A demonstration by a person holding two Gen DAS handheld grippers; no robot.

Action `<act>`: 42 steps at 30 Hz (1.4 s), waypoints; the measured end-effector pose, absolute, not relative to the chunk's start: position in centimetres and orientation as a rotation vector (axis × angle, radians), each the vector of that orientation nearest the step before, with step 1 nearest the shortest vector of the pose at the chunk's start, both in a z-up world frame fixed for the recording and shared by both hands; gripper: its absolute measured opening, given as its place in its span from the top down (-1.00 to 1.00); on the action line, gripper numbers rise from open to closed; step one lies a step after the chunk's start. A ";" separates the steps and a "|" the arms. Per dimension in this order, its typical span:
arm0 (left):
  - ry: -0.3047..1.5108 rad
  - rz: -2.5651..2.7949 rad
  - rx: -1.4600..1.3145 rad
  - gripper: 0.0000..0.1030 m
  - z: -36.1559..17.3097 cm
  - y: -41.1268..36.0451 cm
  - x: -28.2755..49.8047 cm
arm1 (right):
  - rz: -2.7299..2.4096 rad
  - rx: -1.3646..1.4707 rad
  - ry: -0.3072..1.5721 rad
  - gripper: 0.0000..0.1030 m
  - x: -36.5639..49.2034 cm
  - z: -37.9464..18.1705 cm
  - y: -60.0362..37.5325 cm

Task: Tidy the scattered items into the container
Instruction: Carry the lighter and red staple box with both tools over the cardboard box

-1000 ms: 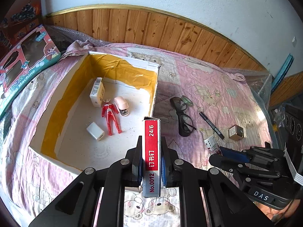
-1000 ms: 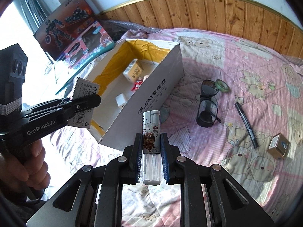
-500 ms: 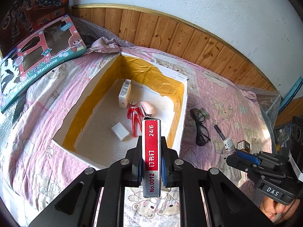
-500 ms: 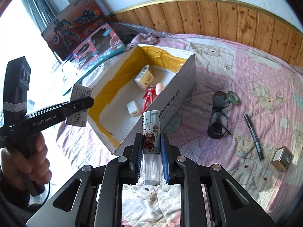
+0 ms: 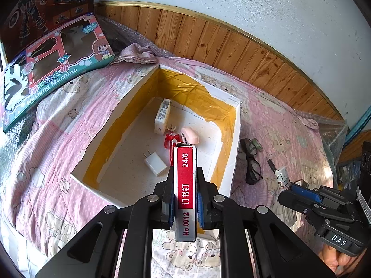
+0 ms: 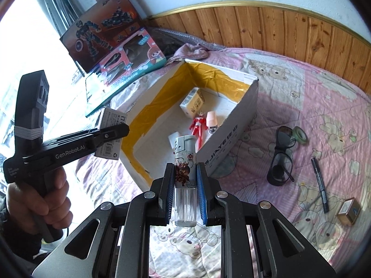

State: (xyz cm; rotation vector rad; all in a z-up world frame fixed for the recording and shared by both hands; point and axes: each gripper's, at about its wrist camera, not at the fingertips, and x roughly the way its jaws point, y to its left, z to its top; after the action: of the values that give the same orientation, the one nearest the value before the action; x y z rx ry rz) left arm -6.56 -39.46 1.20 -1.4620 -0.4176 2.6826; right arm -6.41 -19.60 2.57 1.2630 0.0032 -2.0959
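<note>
A: Left to right, which edges bound the free space?
B: The toy box (image 5: 58, 62), marked "Washing Machine", leans at far left. The open container (image 5: 234, 143) lies mid-quilt (image 5: 58, 125), its yellow-lined walls enclosing a carton (image 5: 162, 117), a red figure (image 5: 170, 139), a pink object (image 5: 190, 135) and a white charger (image 5: 155, 165); much of its floor is bare. Glasses (image 6: 279, 159), a tape roll (image 6: 300, 134), a marker (image 6: 320, 180) and a small box (image 6: 350, 210) lie apart on the quilt to the right.

A: And the tongs?
B: The left gripper (image 5: 185, 202) clenches a staple box (image 5: 185, 192) labelled "No.0012" and "24/6", above the container's near wall. The right gripper (image 6: 185, 198) clenches a lighter (image 6: 185, 166), poised above the quilt just short of the near corner; the container's side reads "JIAYE". Seen side-on, the handles read "GenRobot.AI" and "DAS"
</note>
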 end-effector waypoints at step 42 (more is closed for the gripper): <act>-0.350 2.678 -1.630 0.71 -3.1 -43.2 -11.3 | -1.918 1.263 0.061 0.63 -8.5 0.7 -28.1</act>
State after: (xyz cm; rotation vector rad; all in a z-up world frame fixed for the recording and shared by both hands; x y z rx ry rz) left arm -11.31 -43.15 -3.08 -1.6296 -0.3504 2.6777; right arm -8.50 -28.11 0.67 1.2632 0.0609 -1.9176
